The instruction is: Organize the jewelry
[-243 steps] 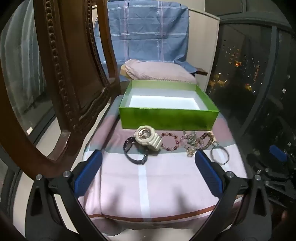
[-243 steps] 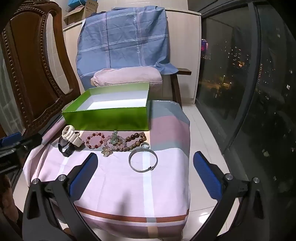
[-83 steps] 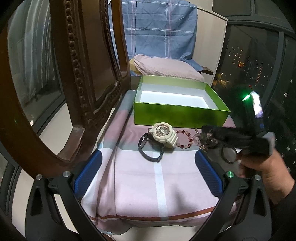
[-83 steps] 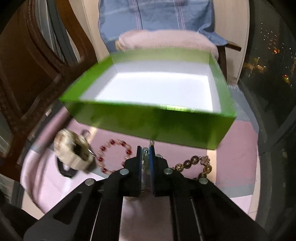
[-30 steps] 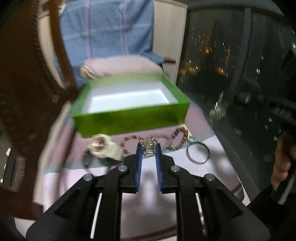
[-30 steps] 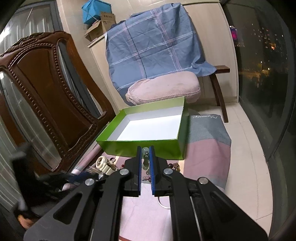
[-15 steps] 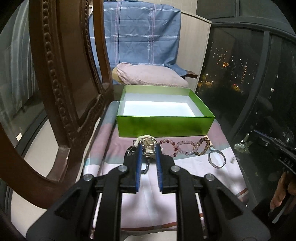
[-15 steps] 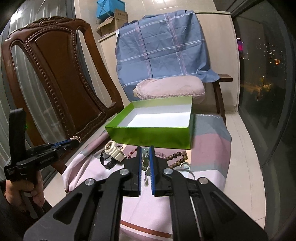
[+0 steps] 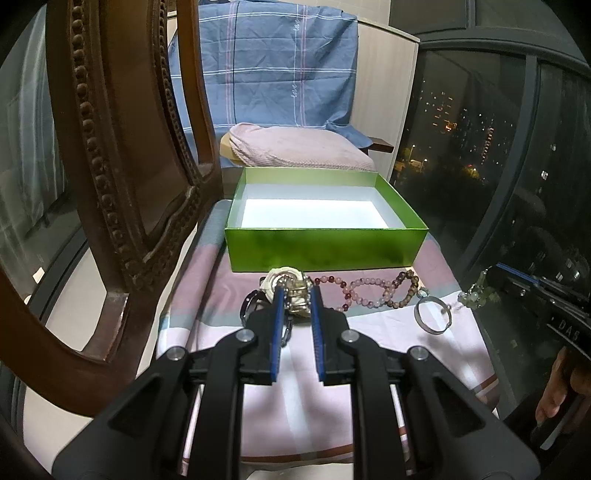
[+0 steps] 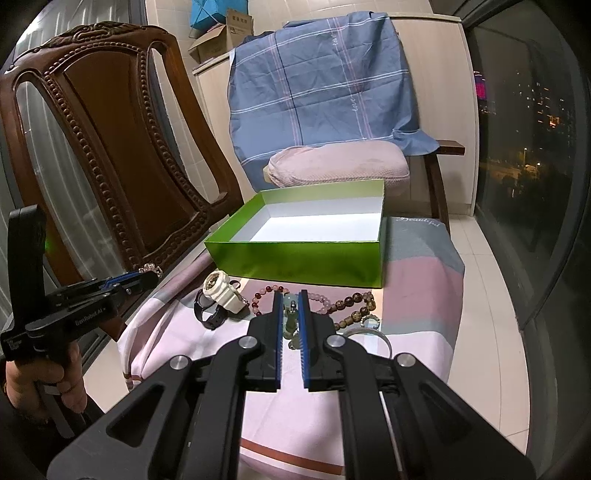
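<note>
A carved dark wooden chair stands left of the striped pink cloth. Behind the cloth, a pink cushion lies below a draped blue plaid sheet. Cardboard boxes sit above, left of the sheet

Both grippers, wide apart at first, had closed: the left gripper clamped a small pale bead piece lifted from the pile, and the right gripper clamped a green-beaded chain, leaving only two bracelets at 3 o'clock of the cream watch.
</note>
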Demonstrator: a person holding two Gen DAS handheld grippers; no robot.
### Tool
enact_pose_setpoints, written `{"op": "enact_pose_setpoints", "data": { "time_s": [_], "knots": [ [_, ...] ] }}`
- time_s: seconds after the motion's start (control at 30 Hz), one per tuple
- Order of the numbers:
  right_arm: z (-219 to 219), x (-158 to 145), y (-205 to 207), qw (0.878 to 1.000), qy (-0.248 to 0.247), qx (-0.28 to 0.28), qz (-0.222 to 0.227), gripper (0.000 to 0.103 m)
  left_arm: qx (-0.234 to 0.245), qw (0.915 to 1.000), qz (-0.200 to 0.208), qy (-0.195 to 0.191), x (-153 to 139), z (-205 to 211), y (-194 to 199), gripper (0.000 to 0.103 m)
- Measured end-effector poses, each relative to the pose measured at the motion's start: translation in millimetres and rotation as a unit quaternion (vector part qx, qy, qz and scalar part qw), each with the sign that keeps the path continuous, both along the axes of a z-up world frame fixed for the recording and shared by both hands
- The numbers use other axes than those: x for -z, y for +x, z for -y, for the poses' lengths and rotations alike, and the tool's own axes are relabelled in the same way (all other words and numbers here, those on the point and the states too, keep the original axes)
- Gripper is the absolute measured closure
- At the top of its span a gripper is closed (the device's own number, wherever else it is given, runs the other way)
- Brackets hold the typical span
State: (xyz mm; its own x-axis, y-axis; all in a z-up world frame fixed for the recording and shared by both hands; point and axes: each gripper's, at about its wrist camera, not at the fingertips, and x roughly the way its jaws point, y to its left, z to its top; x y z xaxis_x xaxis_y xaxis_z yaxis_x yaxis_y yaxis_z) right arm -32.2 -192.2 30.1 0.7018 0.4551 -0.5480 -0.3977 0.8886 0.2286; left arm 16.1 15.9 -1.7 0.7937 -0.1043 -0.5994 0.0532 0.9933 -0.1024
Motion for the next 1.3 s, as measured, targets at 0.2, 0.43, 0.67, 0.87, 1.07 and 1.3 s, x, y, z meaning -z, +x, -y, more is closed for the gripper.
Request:
{"op": "enact_pose_setpoints", "data": {
  "time_s": [0.2, 0.43, 0.67, 0.87, 1.07, 1.3],
  "knots": [
    [0.2, 0.1, 0.2, 1.0, -0.001, 0.001, 0.001, 0.095, 0.002, 1.0, 0.0, 0.002, 0.2, 0.2, -0.9, 0.089],
    [-0.8, 1.9, 0.3, 1.0, -0.002, -0.002, 0.002, 0.095, 0.003, 1.0, -0.001, 0.003, 0.8, 1.6, -1.1, 0.089],
    [-0.8, 1.8, 0.4, 1.0, -0.003, -0.002, 0.002, 0.095, 0.006, 1.0, -0.003, 0.004, 1.7, 3.6, -0.2, 0.089],
    [-0.7, 1.8, 0.6, 1.0, -0.002, -0.003, 0.001, 0.095, 0.008, 0.9999, -0.005, 0.005, 2.1, 4.5, 0.6, 0.089],
    [-1.0, 1.9, 0.7, 1.0, -0.003, -0.003, 0.002, 0.095, 0.009, 0.9999, -0.005, 0.006, 2.7, 4.8, 0.9, 0.089],
    [-1.4, 1.0, 0.6, 1.0, -0.001, -0.001, 0.002, 0.095, 0.011, 0.9999, -0.004, 0.006, 2.0, 6.1, 1.4, 0.089]
  ]
}}
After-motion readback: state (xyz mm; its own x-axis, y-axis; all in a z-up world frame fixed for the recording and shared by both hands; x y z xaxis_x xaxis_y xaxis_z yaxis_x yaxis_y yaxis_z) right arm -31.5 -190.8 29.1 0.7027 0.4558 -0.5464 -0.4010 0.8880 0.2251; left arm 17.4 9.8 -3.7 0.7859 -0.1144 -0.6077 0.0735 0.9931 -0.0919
